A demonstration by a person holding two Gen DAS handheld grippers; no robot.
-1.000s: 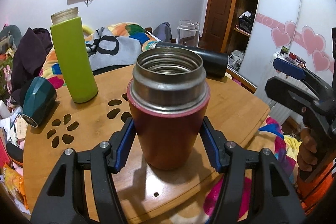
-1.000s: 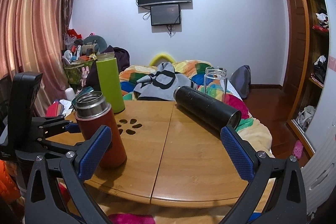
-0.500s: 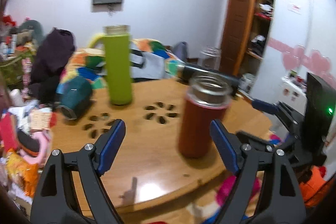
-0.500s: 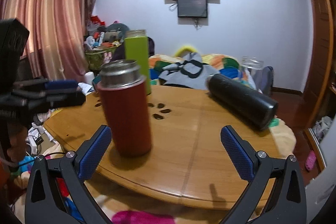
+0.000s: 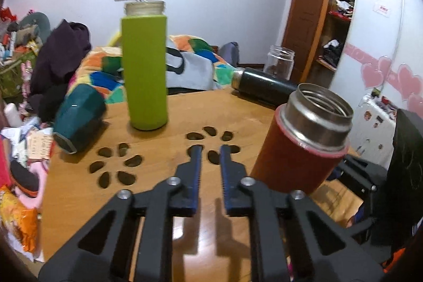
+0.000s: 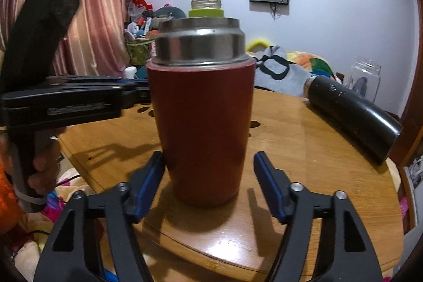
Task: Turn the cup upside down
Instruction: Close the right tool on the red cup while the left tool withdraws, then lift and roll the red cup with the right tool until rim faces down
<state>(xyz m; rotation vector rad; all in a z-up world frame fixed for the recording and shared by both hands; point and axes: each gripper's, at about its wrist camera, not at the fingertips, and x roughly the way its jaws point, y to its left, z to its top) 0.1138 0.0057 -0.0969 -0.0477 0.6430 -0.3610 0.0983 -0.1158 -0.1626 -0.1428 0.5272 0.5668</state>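
A red cup with a steel rim (image 6: pixel 201 120) stands upright, mouth up, near the front edge of the round wooden table (image 6: pixel 317 149). My right gripper (image 6: pixel 208 157) is open, its blue pads on either side of the cup's lower body with small gaps. In the left wrist view the cup (image 5: pixel 301 147) stands to the right of my left gripper (image 5: pixel 210 149). That gripper's jaws are nearly together, with only a narrow gap and nothing between them, and it hovers over the table. The left gripper's body (image 6: pixel 66 102) shows at left in the right wrist view.
A tall green bottle (image 5: pixel 145 65) stands at the back. A black flask (image 6: pixel 351 112) lies on its side at the right. A dark teal cup (image 5: pixel 76 118) lies at the left edge. A clear glass jar (image 5: pixel 280 62) stands behind the table. A cluttered bed lies beyond.
My left gripper let go of the red cup, drew left and closed its jaws. My right gripper moved in around the cup and narrowed its opening.
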